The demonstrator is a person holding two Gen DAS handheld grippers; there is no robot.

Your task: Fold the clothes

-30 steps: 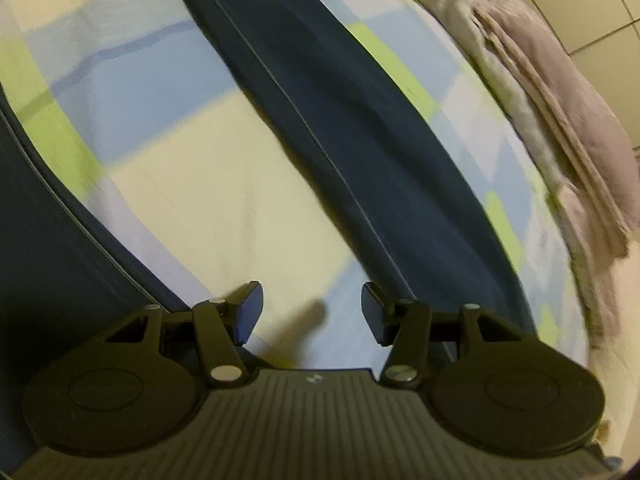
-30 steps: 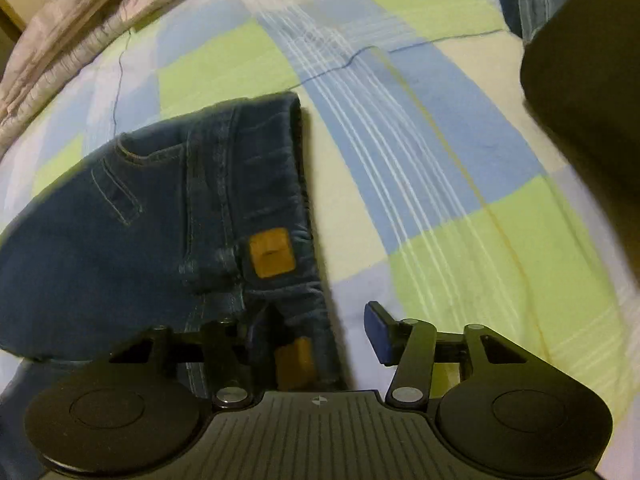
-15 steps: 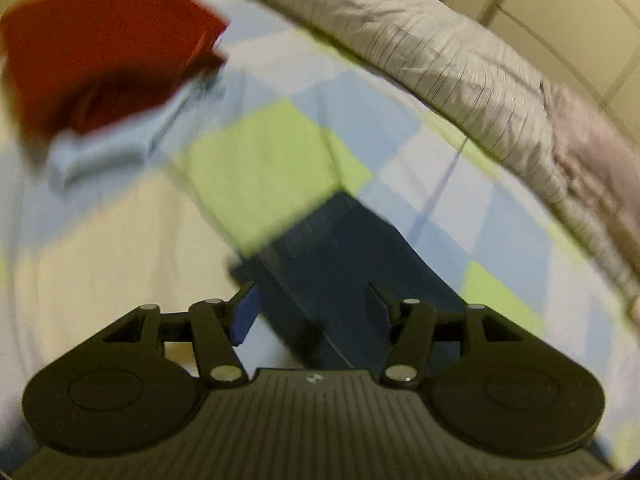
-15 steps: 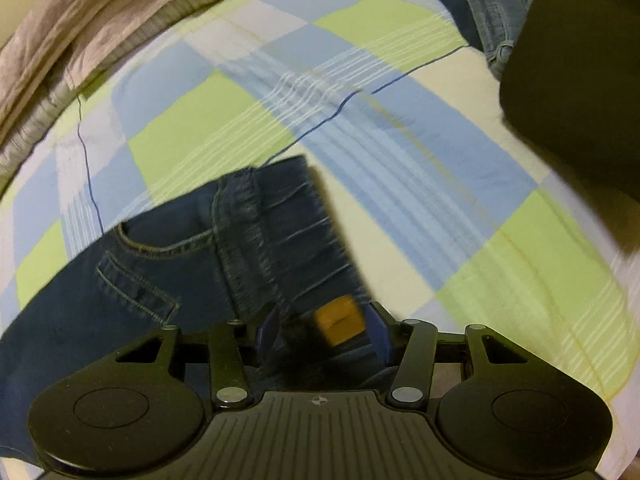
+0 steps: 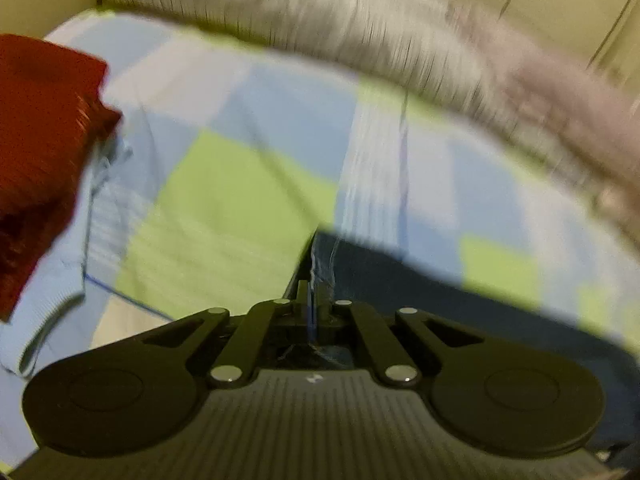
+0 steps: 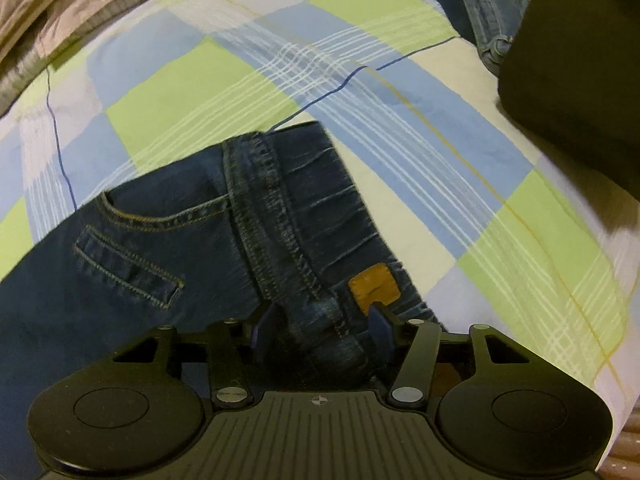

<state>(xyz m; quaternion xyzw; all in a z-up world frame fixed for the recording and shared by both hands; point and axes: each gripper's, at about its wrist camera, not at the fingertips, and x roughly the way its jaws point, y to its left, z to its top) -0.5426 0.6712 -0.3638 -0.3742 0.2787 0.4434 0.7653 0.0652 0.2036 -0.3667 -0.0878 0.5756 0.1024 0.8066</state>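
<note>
Left tongs (image 5: 313,308) clamped on the hem end of the jeans (image 5: 420,276), lying on the checked bed sheet (image 5: 224,208). Right tongs (image 6: 320,326) straddle the bunched waistband (image 6: 296,208) by the leather patch (image 6: 374,286), jaws opening, denim between them. Red garment (image 5: 36,136) at left.

Nothing I can read here: the tan leather patch (image 6: 374,288) on the waistband of my dark blue denim jeans (image 6: 288,216) shows no legible lettering, and no other writing shows.
</note>
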